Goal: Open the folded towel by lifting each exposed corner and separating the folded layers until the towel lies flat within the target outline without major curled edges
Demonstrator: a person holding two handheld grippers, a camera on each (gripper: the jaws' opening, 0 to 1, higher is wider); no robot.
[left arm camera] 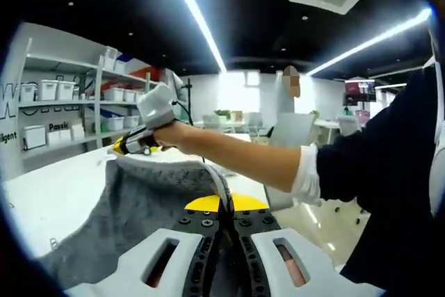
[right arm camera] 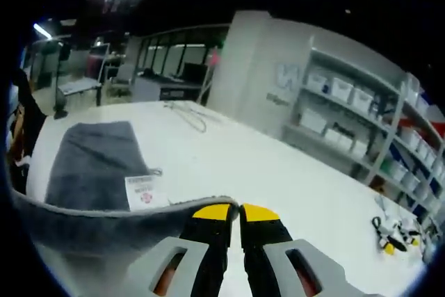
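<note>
The grey towel [left arm camera: 139, 206] hangs stretched between both grippers above the white table [left arm camera: 49, 199]. My left gripper [left arm camera: 226, 205] is shut on one edge of it, the yellow tips pressed together. A hand holds my right gripper [left arm camera: 132, 147] further out, at the towel's far top corner. In the right gripper view, my right gripper [right arm camera: 240, 212] is shut on the towel's rim, which runs off to the left. Beyond that rim a part of the towel [right arm camera: 94, 165] lies flat on the table [right arm camera: 278, 172], with a white label [right arm camera: 144, 193] at its near edge.
Shelves with white bins [right arm camera: 361, 109] line the wall past the table. A thin cable [right arm camera: 188, 115] lies on the far part of the table, and a small black and yellow tool [right arm camera: 391, 234] near its right end. The person's arm [left arm camera: 264, 161] crosses the left gripper view.
</note>
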